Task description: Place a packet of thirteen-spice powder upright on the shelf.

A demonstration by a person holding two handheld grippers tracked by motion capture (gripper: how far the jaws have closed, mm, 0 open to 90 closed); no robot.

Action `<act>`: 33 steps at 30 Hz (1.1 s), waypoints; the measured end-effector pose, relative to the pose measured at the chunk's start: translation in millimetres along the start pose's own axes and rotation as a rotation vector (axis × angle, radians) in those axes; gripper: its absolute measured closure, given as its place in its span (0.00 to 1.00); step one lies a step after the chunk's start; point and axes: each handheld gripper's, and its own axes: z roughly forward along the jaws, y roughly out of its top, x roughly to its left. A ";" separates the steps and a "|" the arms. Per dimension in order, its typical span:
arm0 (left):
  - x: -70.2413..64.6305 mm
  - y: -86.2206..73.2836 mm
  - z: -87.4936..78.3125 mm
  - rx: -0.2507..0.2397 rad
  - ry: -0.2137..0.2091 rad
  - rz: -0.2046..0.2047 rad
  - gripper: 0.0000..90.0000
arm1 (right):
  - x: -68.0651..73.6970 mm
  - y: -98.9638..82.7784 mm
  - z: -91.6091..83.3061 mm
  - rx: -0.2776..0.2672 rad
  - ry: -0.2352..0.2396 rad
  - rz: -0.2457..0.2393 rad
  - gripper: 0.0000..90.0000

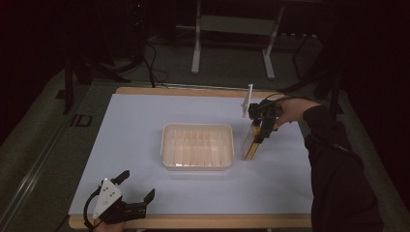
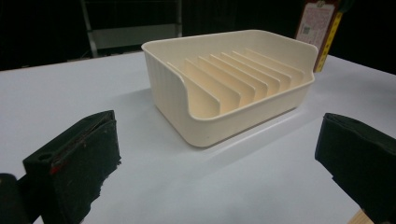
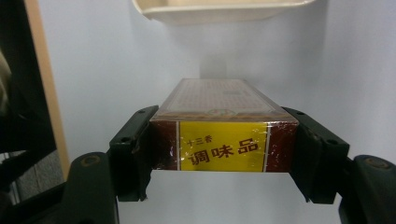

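Observation:
A brown and yellow seasoning box hangs just right of the cream slotted tray, tilted with its lower end close to the white table. My right gripper is shut on it, a pad pressed against each long side. The tray's wall lies straight ahead in the right gripper view. My left gripper stands open near the table's front left edge with nothing between its fingers. It faces the tray, and the box shows behind it.
The tray holds several upright dividers and nothing else. A white sheet covers the wooden table, whose edge strip shows at the front. A metal stand stands on the floor beyond the far edge.

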 end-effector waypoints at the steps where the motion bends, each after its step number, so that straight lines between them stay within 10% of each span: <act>1: 0.0 0.1 0.2 0.000 -0.001 0.000 0.00 | 1.8 0.0 -1.7 -0.001 -0.004 0.008 0.35; 13: -1.1 1.2 1.5 -0.005 -0.008 0.003 0.00 | 20.7 3.3 -25.3 -0.007 -0.016 0.031 0.35; 33: -2.5 2.4 1.7 -0.015 -0.014 0.004 0.00 | 48.4 22.9 -68.8 -0.118 -0.040 -0.064 0.35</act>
